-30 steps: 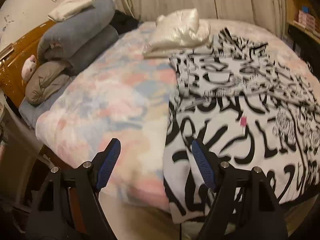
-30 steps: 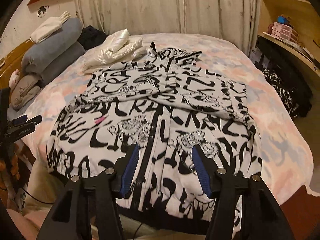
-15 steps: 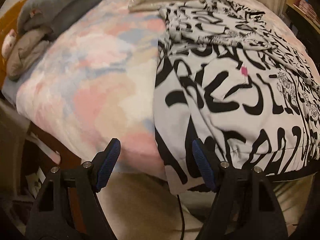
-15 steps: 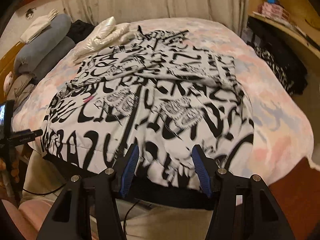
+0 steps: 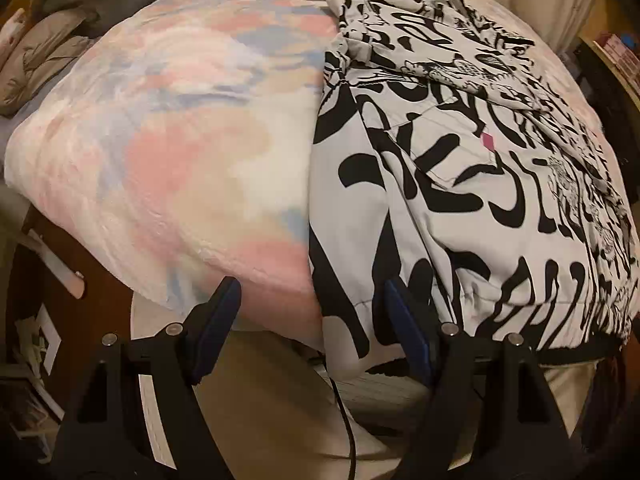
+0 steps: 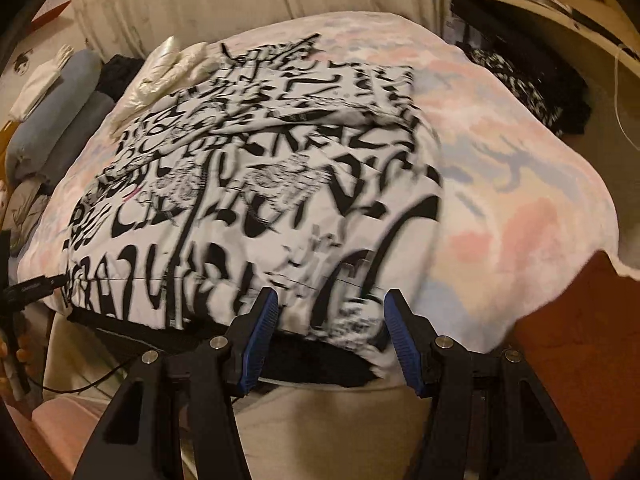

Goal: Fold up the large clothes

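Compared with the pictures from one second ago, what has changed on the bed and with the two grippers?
Both grippers have come down and closer to the near hem of the jacket. The left gripper now frames its left bottom corner, and the right gripper frames the black hem band. Neither has taken hold yet; both are open as before. The jacket, the blanket and the white garment lie as they did.

I can't read any real words here. The jacket (image 6: 256, 184) on my bed is covered w/ big black squiggly marks that look like letters, but I can't make out a single word; in the right view they're smeared too. It has a tiny pink tag (image 5: 487, 142), too small to read. The black bar (image 6: 34, 287) at the left edge of the right view has pale print, too blurry to read.
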A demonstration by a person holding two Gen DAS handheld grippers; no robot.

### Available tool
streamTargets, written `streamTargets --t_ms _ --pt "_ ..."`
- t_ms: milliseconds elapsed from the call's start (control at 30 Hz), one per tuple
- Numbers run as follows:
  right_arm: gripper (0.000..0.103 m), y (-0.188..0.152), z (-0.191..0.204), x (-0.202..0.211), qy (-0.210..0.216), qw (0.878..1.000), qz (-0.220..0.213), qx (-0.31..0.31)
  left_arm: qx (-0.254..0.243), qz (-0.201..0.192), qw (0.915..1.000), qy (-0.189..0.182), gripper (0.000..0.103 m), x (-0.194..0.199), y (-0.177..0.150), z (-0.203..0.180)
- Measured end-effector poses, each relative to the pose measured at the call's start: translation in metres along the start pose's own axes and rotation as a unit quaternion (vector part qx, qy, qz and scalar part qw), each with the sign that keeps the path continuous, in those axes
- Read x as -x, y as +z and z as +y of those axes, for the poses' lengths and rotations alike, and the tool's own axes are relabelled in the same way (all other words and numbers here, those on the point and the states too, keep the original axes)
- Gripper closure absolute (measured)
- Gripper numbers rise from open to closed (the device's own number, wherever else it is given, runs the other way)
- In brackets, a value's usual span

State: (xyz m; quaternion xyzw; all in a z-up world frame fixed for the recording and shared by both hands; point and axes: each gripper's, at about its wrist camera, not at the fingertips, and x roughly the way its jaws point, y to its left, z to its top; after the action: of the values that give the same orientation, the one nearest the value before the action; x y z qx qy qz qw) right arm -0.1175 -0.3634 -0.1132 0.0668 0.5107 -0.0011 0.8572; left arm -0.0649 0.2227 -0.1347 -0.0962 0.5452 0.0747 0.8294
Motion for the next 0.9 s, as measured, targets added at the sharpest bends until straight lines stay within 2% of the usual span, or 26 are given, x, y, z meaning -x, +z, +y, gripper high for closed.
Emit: streamTargets --t_ms 200,400,567,633,667,733,800,833,900 --pt "0.047 -0.012 -0.035 -0.018 -0.007 0.999 0.018 -0.046 -0.007 0.009 0.9994 -0.031 0.030 -0.003 -0.014 0.004" --pt "0.047 -0.017 -0.062 -0.041 0.046 0.994 0.025 -0.098 0.007 0.049 0.9972 -0.056 0.030 -0.021 -0.018 0.007" --pt "0.049 -0.015 -0.051 -0.058 0.102 0.990 0.020 -0.093 0.010 0.058 0.9968 -0.054 0.030 -0.031 -0.015 0.005" --pt "0.049 -0.016 -0.042 -0.065 0.104 0.991 0.020 -0.083 0.013 0.059 0.9967 -0.054 0.030 -0.033 -0.014 0.005" --pt "0.053 -0.016 -0.039 -0.069 0.100 0.992 0.020 -0.078 0.016 0.059 0.9967 -0.054 0.030 -0.034 -0.014 0.005" --pt "0.061 -0.017 -0.034 -0.074 0.104 0.991 0.019 -0.078 0.016 0.056 0.9968 -0.055 0.036 -0.034 -0.013 0.004" --pt "0.070 -0.017 -0.030 -0.074 0.106 0.991 0.014 -0.075 0.012 0.048 0.9965 -0.067 0.057 -0.029 -0.016 0.000" --pt "0.075 -0.017 -0.027 -0.072 0.104 0.992 0.009 -0.069 0.012 0.042 0.9972 -0.060 0.061 -0.026 -0.016 -0.003" --pt "0.082 -0.013 -0.018 -0.066 0.094 0.994 -0.002 -0.054 0.015 0.028 0.9984 -0.046 0.078 -0.018 -0.017 -0.008"
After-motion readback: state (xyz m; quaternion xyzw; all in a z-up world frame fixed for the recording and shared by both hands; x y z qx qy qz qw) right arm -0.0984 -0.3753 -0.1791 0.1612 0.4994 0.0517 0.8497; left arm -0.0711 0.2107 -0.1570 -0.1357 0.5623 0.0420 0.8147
